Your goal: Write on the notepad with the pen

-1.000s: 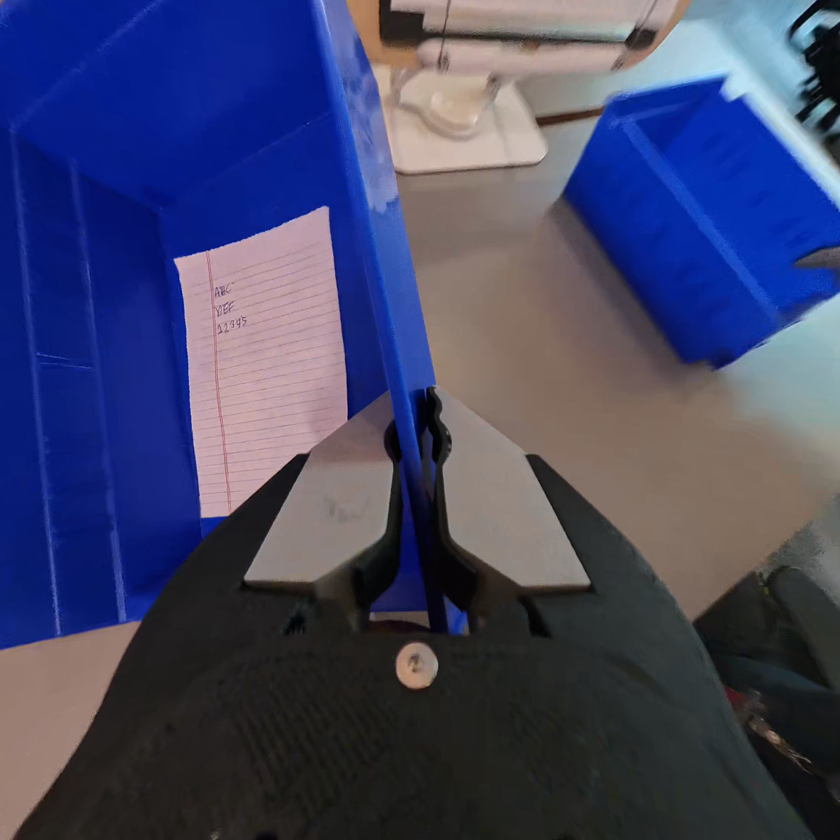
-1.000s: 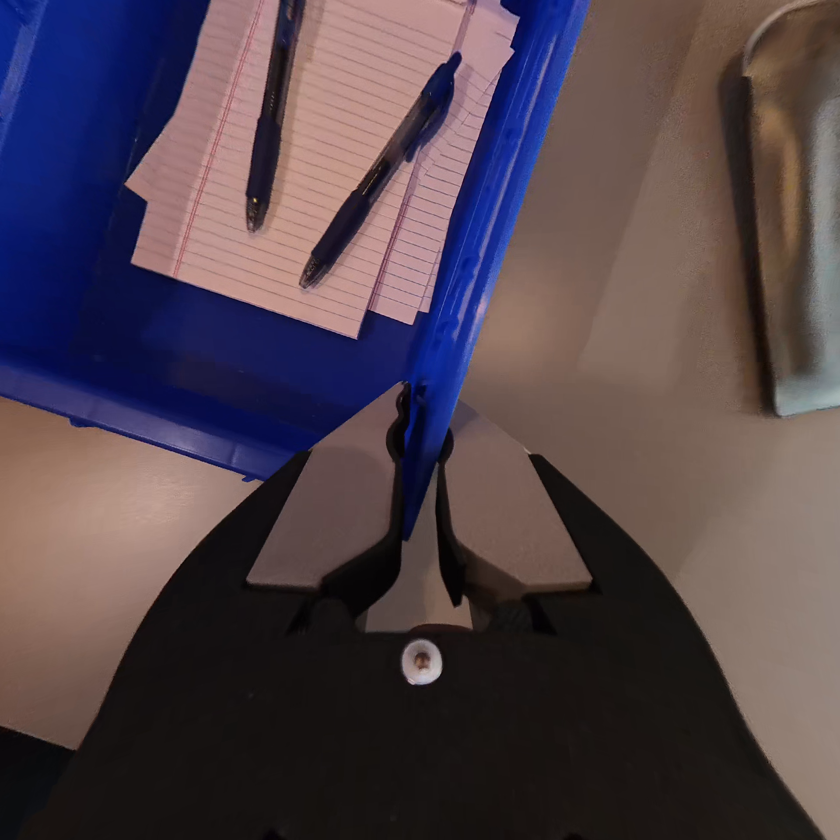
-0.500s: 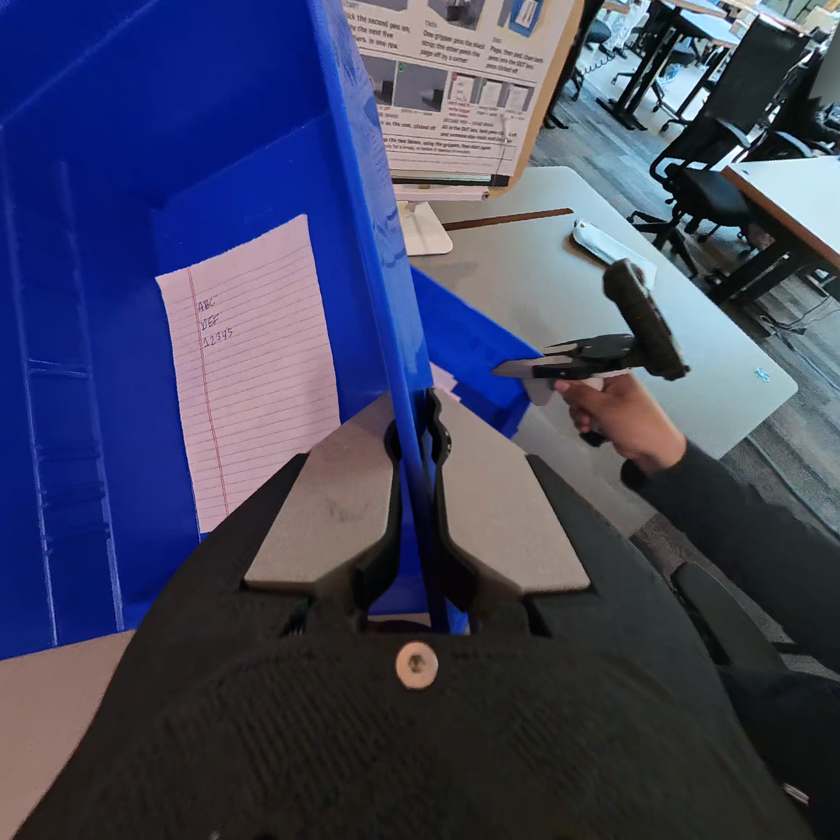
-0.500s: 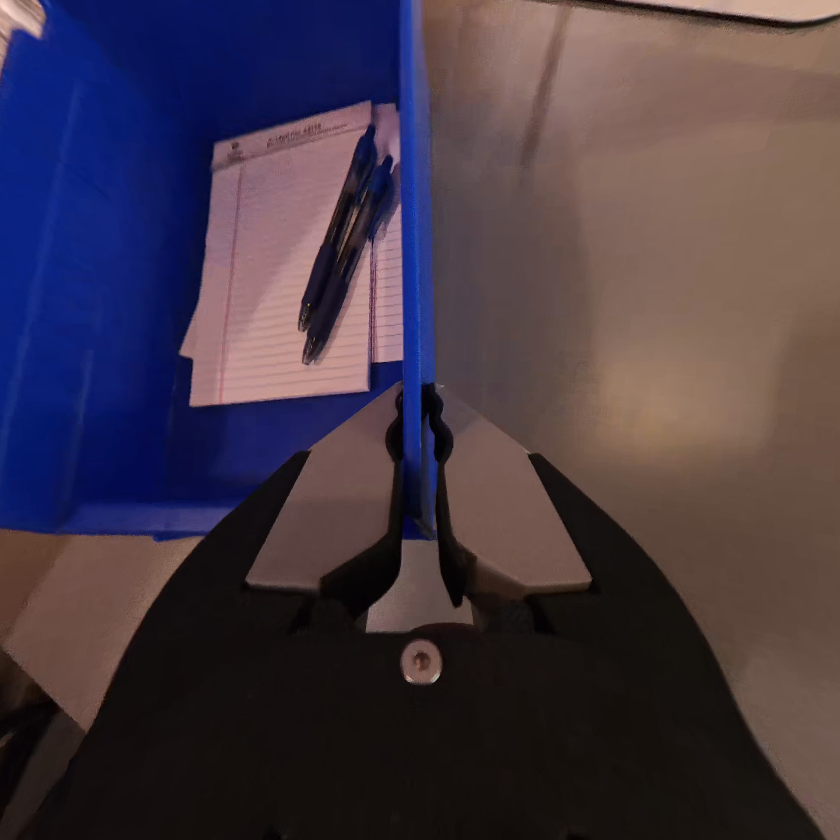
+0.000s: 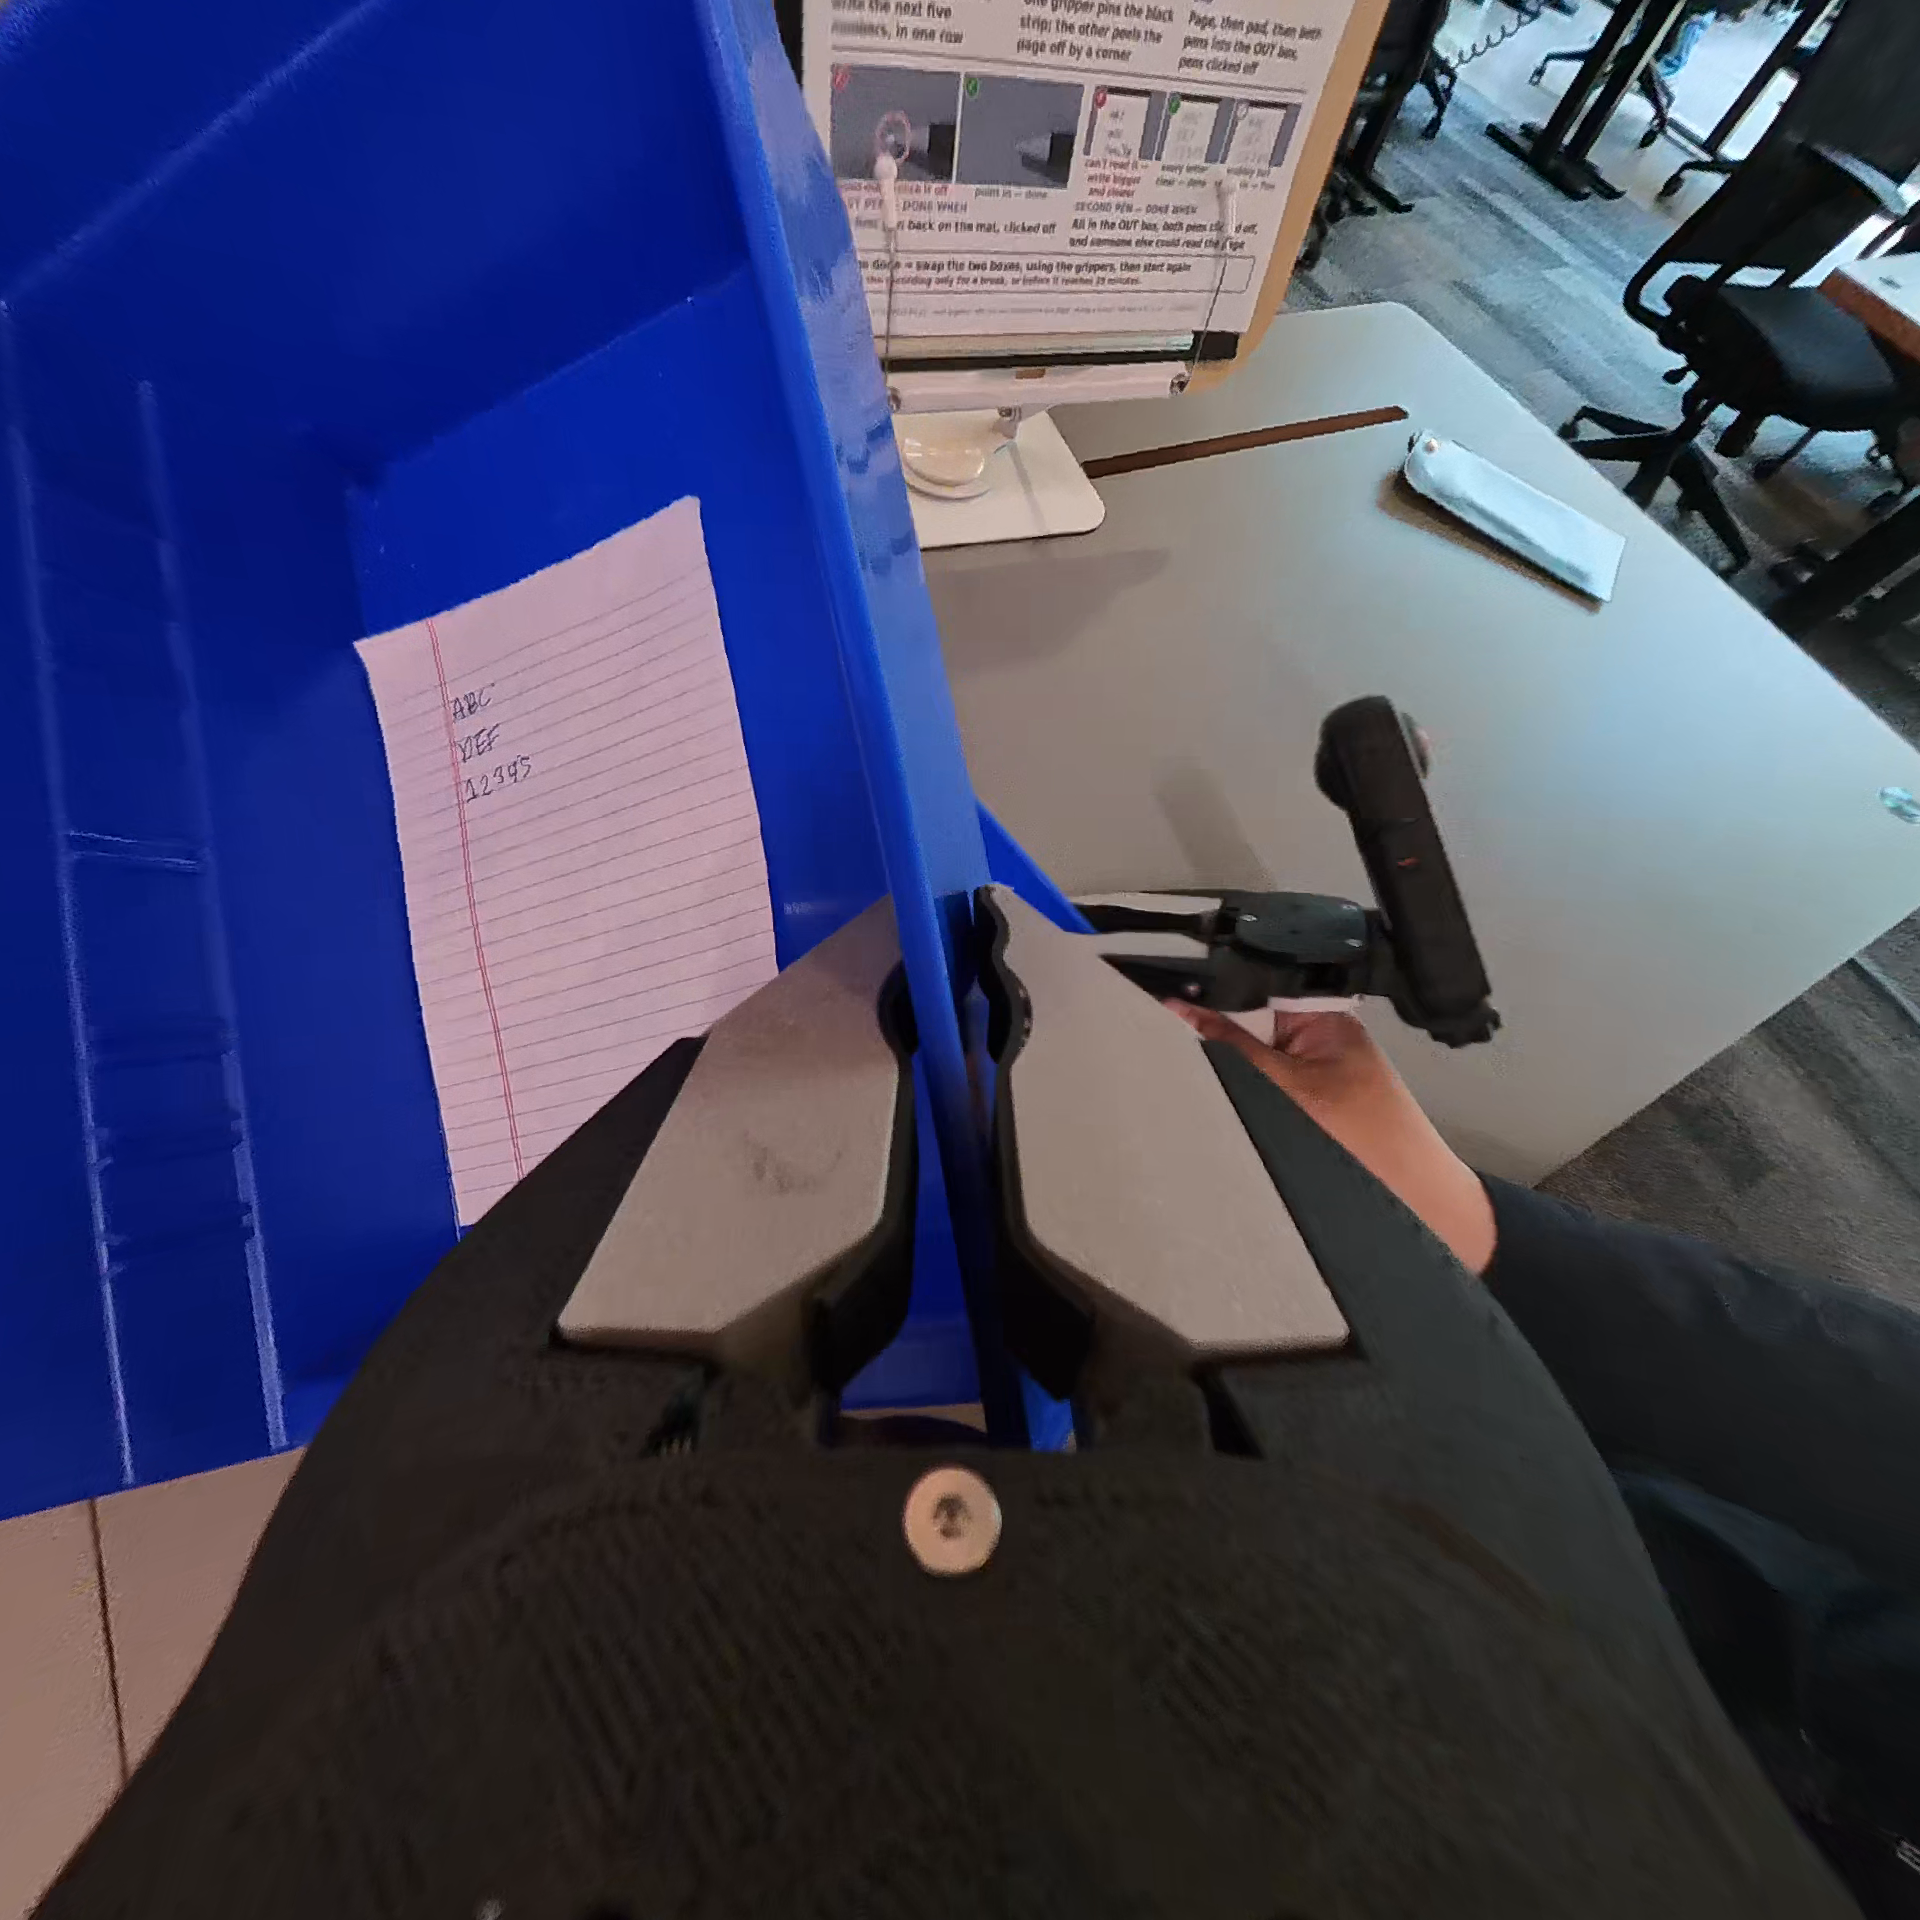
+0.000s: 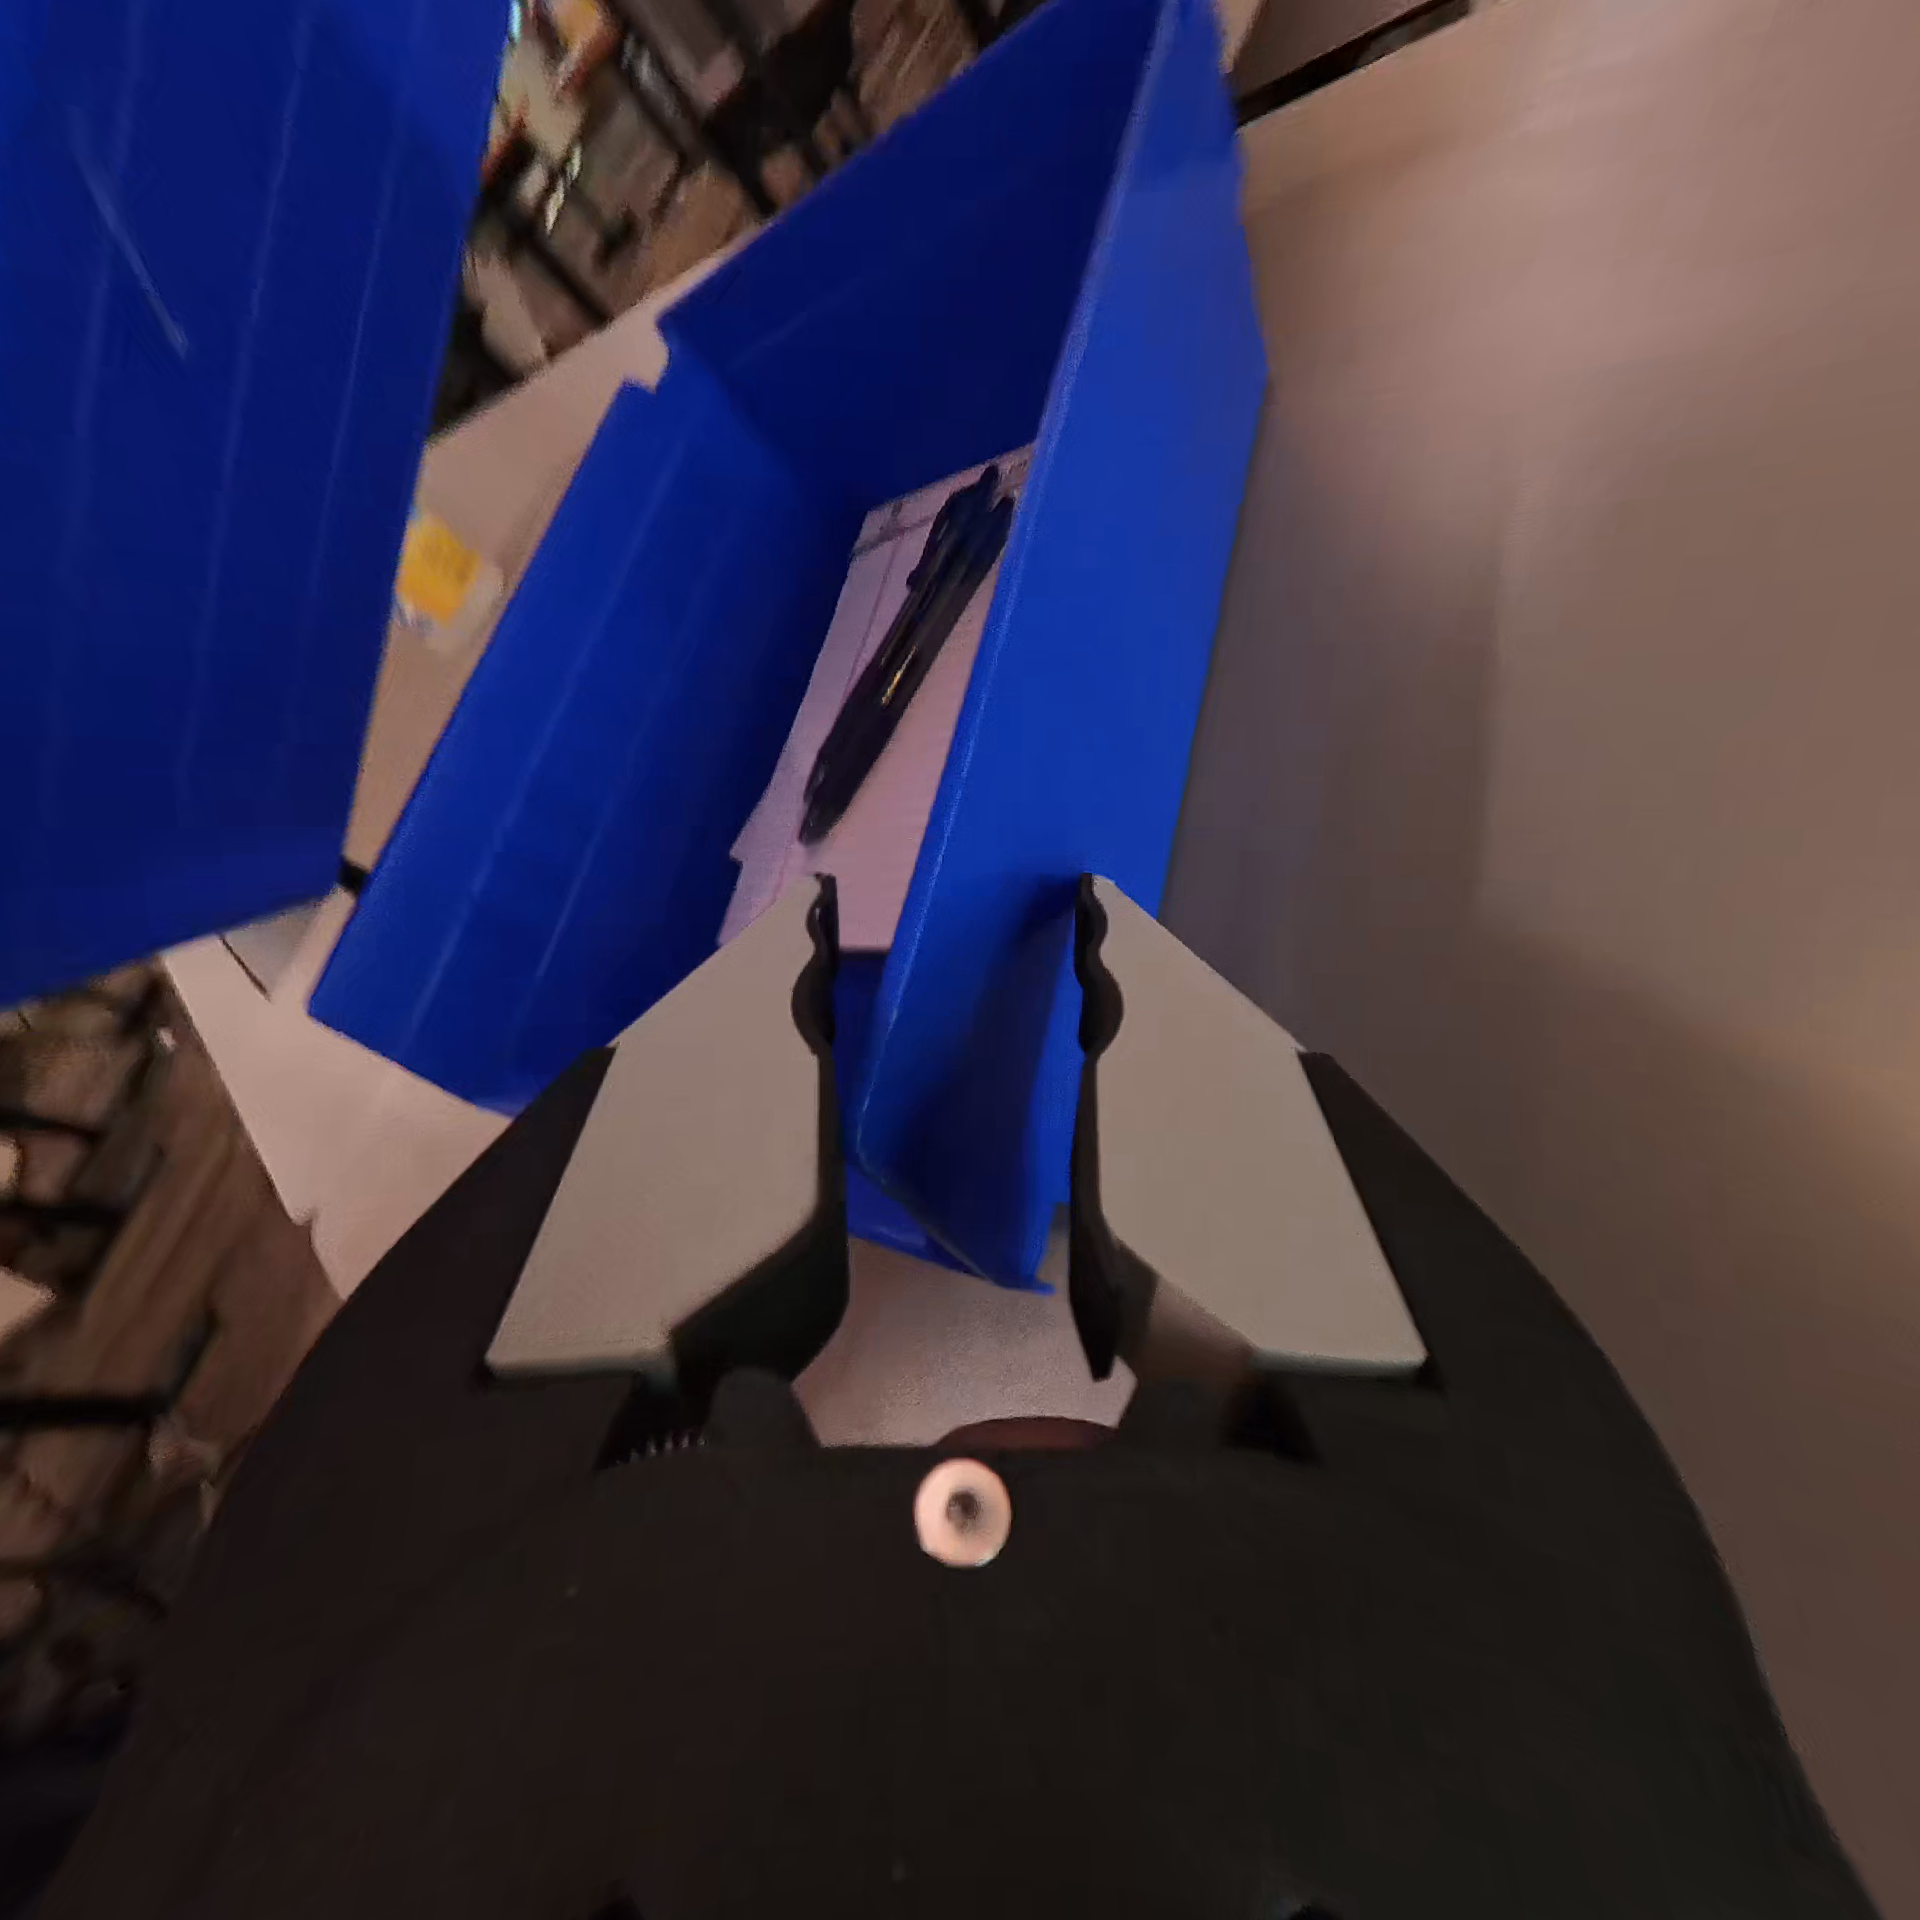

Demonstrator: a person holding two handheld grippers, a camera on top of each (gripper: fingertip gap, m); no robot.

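Grey table point(image 5: 1299, 665): right tongs point(image 6: 951, 914) released blue bin point(image 6: 1039, 831)

pens point(image 6: 914, 644): blurred, count unclear; partly behind the bin wall point(image 6: 1081, 727)
lined sheet point(image 5: 582, 852): lower end hidden by left jaws

Office: desks point(image 5: 1455, 665), swivel chairs point(image 5: 1766, 343), carpet.
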